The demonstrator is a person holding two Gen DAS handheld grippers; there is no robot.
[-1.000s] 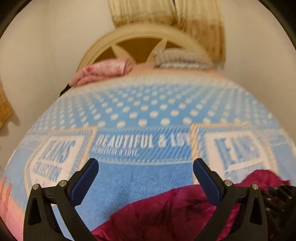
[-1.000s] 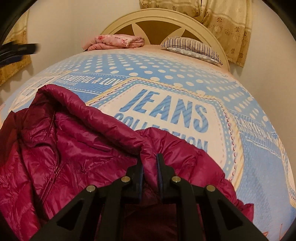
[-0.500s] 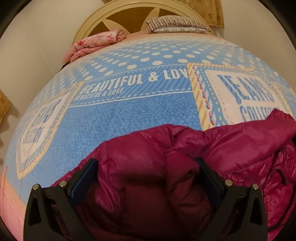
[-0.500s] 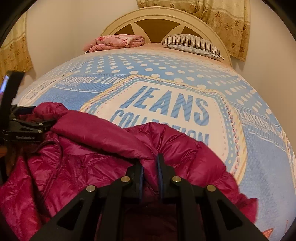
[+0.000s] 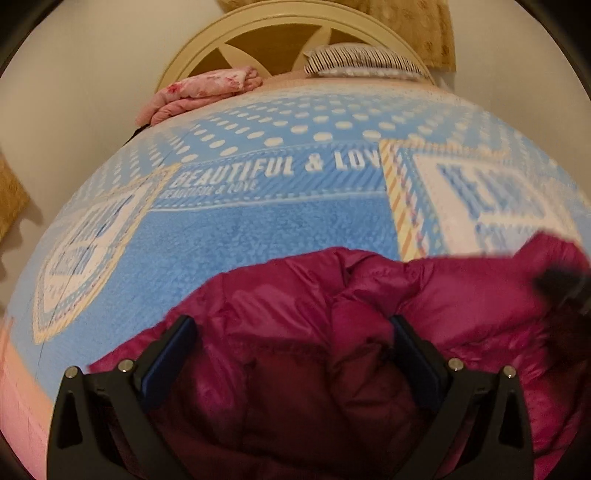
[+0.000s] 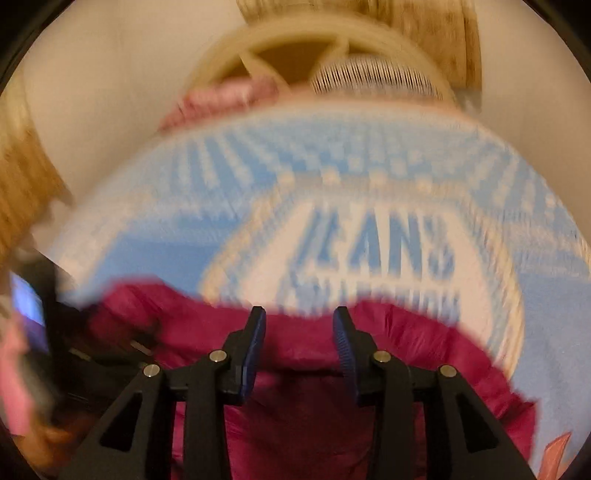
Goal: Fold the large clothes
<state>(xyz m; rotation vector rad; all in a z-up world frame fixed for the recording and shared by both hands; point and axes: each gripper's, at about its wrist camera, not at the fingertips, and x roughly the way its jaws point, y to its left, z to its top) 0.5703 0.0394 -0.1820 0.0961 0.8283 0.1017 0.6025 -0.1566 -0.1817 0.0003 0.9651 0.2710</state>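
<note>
A magenta puffer jacket [image 5: 461,295] lies crumpled on the near part of a blue printed bedspread [image 5: 295,229]. My left gripper [image 5: 291,325] is open wide and low over the jacket; bunched fabric sits between its blue pads, which do not press on it. In the blurred right wrist view my right gripper [image 6: 300,314] has its jaws opening, with a clear gap between them. The jacket [image 6: 406,343] lies below and behind them, not pinched. The right gripper [image 5: 561,284] is a dark blur at the jacket's right end. The left gripper [image 6: 74,332] shows dark at the far left.
A folded pink cloth [image 5: 207,88] and a striped pillow [image 5: 362,61] lie at the head of the bed, against a cream arched headboard [image 5: 280,26]. Yellow curtains [image 5: 417,22] hang behind. The bed's pink edge [image 5: 14,398] is close on the left.
My left gripper came down from above the bedspread onto the jacket, staying open. My right gripper, earlier shut on a fold of the jacket, has parted its jaws and let the fold go.
</note>
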